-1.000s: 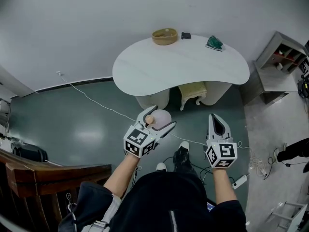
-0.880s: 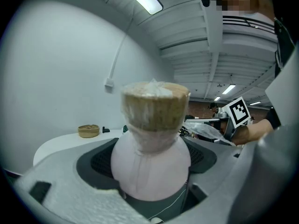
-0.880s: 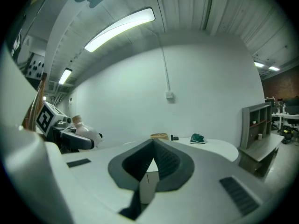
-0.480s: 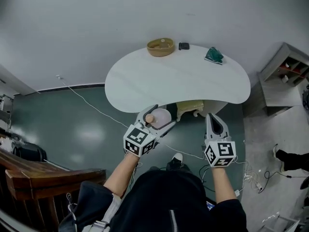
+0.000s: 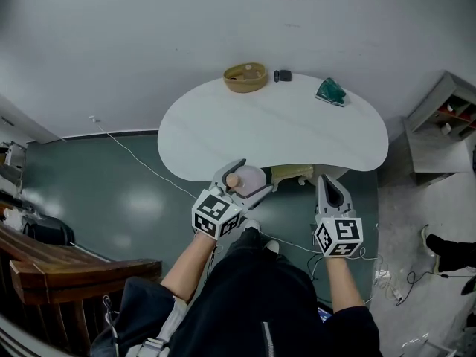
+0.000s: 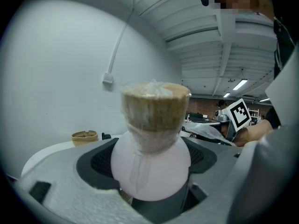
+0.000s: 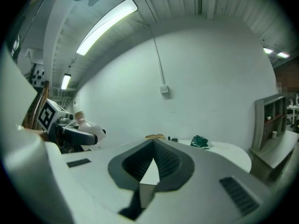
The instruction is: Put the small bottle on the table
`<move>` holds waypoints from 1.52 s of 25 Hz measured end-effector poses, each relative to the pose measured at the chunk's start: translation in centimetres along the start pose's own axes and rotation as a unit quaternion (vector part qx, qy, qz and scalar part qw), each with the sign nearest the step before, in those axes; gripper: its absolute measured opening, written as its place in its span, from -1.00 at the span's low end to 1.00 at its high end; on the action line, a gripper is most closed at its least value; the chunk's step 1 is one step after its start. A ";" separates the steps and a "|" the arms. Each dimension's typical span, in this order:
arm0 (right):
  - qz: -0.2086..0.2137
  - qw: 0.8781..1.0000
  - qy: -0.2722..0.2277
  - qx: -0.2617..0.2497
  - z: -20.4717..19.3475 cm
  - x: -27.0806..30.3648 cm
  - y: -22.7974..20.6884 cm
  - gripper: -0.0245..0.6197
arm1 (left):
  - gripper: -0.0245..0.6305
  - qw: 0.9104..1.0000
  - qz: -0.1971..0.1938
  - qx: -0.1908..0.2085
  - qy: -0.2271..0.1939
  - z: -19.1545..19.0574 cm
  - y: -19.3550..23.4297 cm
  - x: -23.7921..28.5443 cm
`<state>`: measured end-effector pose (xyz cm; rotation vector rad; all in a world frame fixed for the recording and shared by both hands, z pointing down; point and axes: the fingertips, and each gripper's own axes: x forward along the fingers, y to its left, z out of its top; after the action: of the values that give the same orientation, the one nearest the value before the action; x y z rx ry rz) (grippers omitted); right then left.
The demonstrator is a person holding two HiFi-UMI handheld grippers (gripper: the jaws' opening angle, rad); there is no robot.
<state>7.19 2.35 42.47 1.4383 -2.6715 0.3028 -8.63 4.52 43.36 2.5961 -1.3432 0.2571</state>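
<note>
Head view: a white, kidney-shaped table [image 5: 275, 129] with a smooth, matte top and a rounded rim is seen against a pale wall. Most of its top is bare. Along the table's far rim are set a shallow woven basket [image 5: 245, 76], a small dark object [image 5: 282, 75] just beside it, and a crumpled green thing [image 5: 330, 91] toward the far right end. A glossy dark green floor [image 5: 97, 192] is laid open to the table's left, crossed by a thin white cable [image 5: 126, 149]. A grey shelf unit [image 5: 446, 121] is placed off the table's right end.

The left gripper [image 5: 253, 175] is held at the table's near rim, about midway along it. Its jaws are clamped on the small bottle [image 5: 247, 178], which is seen over that rim and not set down. In the left gripper view the small bottle [image 6: 152, 157] is seen upright between the dark ribbed pads: a round, smooth, pale body, a short neck, and a cork stopper [image 6: 155, 107] wrapped in clear film.

The right gripper [image 5: 332, 190] is held just short of the near rim, toward the table's right end. In the right gripper view the jaws of the right gripper [image 7: 151, 158] are pressed together with nothing between them.
</note>
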 end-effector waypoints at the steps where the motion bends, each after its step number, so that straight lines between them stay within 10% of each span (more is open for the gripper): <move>1: 0.000 1.000 0.000 -0.001 0.0 0.3 -0.3 -0.96 | 0.33 1.000 -0.001 0.000 0.000 0.1 0.2 0.5; 38: -0.133 0.990 0.046 0.006 4.2 24.0 -17.3 -0.96 | 0.33 0.984 -0.161 0.051 0.063 5.6 17.4 31.1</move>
<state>8.42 -27.47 44.79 1.7129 -2.3725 0.3521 -4.79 -31.11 47.47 2.7748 -0.8743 0.4359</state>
